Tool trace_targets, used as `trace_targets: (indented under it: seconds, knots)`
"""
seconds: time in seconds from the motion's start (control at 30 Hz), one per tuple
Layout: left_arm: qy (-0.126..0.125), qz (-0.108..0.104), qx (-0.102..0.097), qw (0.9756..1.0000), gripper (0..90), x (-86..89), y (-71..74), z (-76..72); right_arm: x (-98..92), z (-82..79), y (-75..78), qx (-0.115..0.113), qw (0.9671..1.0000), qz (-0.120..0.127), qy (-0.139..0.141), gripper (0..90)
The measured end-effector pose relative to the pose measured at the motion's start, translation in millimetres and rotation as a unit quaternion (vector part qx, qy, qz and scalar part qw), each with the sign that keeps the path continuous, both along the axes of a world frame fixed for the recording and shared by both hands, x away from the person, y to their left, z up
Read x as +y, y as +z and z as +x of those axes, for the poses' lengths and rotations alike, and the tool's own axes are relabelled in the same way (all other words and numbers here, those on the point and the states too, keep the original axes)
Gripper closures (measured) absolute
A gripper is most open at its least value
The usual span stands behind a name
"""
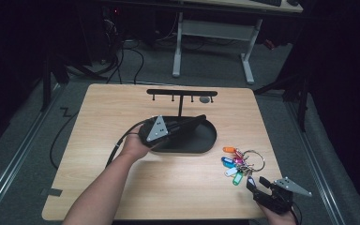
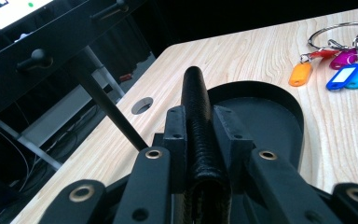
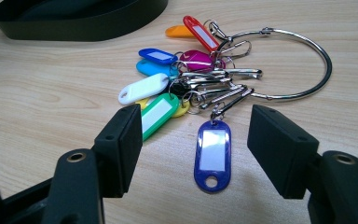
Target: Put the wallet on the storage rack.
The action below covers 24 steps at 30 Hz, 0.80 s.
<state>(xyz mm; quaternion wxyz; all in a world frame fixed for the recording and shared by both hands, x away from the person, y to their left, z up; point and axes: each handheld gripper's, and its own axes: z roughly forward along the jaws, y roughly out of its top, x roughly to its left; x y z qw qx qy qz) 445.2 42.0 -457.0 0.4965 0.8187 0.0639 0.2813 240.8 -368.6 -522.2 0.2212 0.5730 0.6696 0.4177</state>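
The left gripper (image 1: 194, 123) squeezed a black wallet (image 2: 198, 116) just over the tray (image 1: 206, 143), not put down yet. Near the tray, the keys (image 1: 239, 161) lay untouched, the right gripper (image 3: 196, 140) wide open beside them

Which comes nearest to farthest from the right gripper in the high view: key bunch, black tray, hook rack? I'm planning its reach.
1. Key bunch, just ahead of the right gripper, on the table's right side.
2. Black tray, mid-table, ahead and to the left.
3. Hook rack, standing at the tray's far side, near the table's far edge.
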Motion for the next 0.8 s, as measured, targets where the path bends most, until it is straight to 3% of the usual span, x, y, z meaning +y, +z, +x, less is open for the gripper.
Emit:
trace_targets:
  seconds: [0.17, 0.4, 0.67, 0.8]
  knots:
    - [-0.018, 0.01, 0.007, 0.9998, 76.3, 5.3, -2.7, 2.7, 1.0, 0.0, 0.1, 0.001, 1.0, 0.0, -0.001, 35.9]
    - [-0.022, 0.072, 0.021, 0.997, 75.8, 15.8, -12.2, 1.2, 1.8, -0.3, 0.5, 0.0, 1.0, 0.0, -0.001, 35.9]
    - [-0.013, 0.088, 0.044, 0.995, 75.7, 20.2, -19.0, 3.2, 3.6, 0.1, 0.4, 0.001, 1.0, 0.0, 0.0, 35.9]
    - [-0.017, 0.096, 0.045, 0.9943, 75.7, 20.9, -23.9, 0.8, 3.5, 0.5, 0.3, 0.001, 1.0, 0.001, 0.001, 35.9]
